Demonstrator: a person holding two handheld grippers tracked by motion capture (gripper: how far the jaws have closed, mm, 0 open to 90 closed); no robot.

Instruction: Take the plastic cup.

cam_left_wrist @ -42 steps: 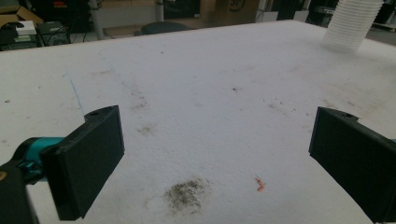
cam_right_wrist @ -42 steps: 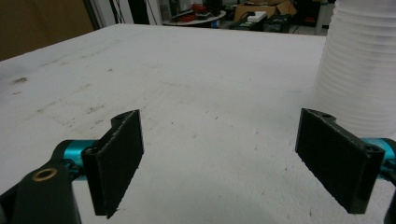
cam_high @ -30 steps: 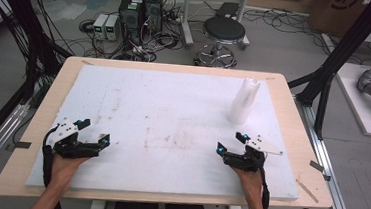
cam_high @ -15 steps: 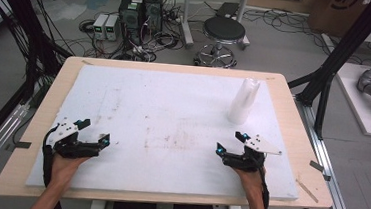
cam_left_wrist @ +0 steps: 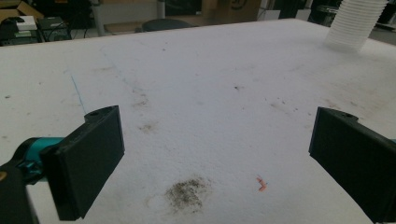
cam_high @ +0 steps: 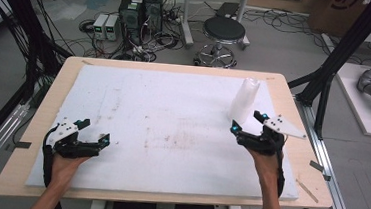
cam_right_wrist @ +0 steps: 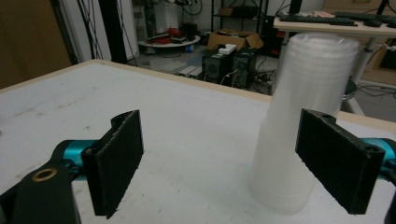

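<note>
Apparently the step in hand is a reach for the stack of cups, the one thing on the white mat that covers the table. The translucent stack stands upside down, wide rims on the mat, at the far right, near the mat's right edge. The right gripper hovers just short of it with its jaws spread wide; in the right gripper view the stack sits a little right of the middle of the gap, close to the right-hand jaw and apart from both.

To do this well, I would shift the gripper slightly so that the stack is centred, then close low on the ribbed wall, gently, since thin plastic probably buckles and a tall stack may tip if one jaw touches first.

The left gripper rests open near the front left, over bare stained mat, with nothing between its jaws.

Open room lies to the left and centre; the table's right edge and the black frame post beyond it leave little margin on that side.
</note>
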